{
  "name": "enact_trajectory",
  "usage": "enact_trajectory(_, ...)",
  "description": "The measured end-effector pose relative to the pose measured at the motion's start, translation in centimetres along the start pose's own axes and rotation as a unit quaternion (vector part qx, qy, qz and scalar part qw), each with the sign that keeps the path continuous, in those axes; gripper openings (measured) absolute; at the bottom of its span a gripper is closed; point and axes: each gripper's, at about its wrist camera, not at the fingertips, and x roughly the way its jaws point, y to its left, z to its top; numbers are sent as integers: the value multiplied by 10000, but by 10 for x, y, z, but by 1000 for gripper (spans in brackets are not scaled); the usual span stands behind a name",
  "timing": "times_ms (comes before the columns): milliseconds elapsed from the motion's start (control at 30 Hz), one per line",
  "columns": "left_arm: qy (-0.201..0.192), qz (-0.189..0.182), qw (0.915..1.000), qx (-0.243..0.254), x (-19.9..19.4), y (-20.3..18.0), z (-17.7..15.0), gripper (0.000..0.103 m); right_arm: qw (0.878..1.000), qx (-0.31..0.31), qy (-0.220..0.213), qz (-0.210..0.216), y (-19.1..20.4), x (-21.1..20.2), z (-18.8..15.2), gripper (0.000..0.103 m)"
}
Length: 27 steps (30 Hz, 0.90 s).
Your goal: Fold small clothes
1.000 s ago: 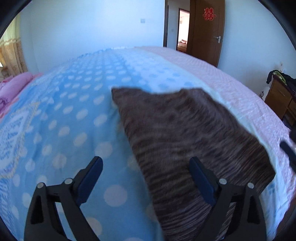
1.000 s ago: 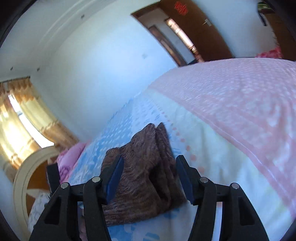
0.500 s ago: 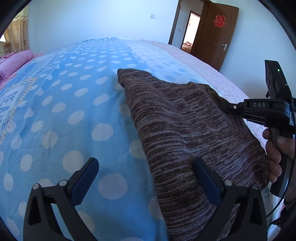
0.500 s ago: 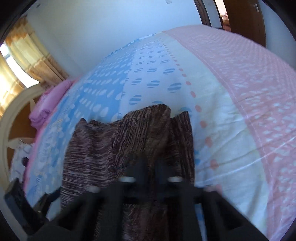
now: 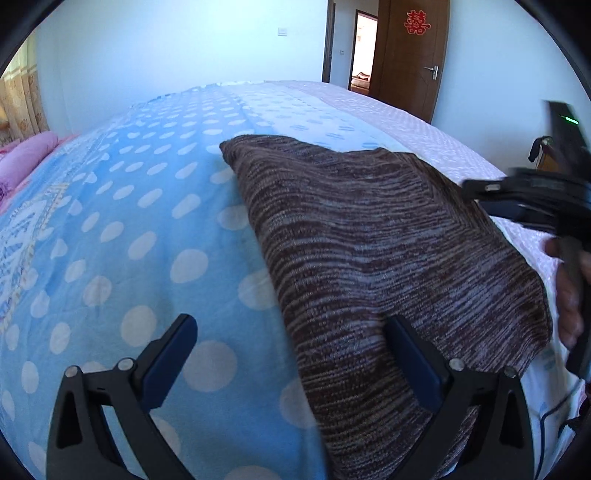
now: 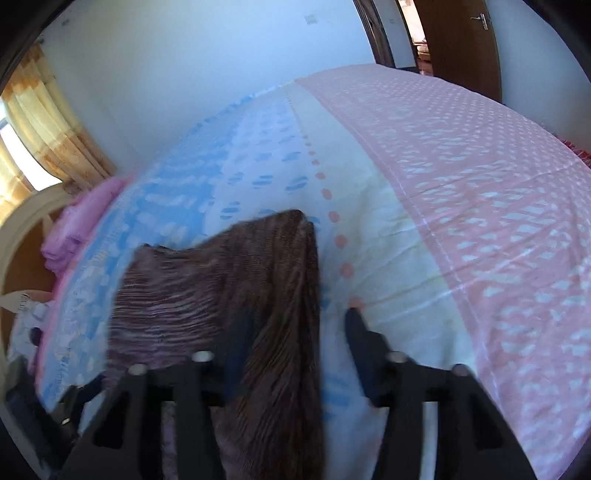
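Now a fold is being released: the brown knit garment (image 5: 388,258) lies on the bed (image 5: 129,240), left gripper (image 5: 291,354) spread wide, right gripper (image 6: 295,332) just opened over its edge; smoothing is probably needed next.

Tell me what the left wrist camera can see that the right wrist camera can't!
Only the left wrist view shows the red sign on the door, the person's hand holding the right tongs, and the left tongs, wide open. Only the right wrist view shows the yellow curtain and the pale curved headboard. The right tongs have just been opening. Both show the brown knit garment lying on the dotted bedspread.
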Motion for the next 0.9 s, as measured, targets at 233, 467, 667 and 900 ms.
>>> enact_trajectory(233, -48, 65, 10000, 18, -1, -1, 0, 103, 9978, -470, 296, 351, 11, -62, -65, 54)
enact_trajectory(467, -79, 138, 9999, 47, -5, -2, -3, 103, 9985, -231, 479, 138, -6, -47, -94, 4)
enact_trajectory(667, -22, 261, 9996, 63, -7, -3, -9, 103, 9981, -34, 615, 94, -21, -45, -102, 3)
enact_trajectory(900, 26, 247, 9997, 23, -4, -3, -8, 103, 9957, -861, -211, -268, 31, -80, -82, 34)
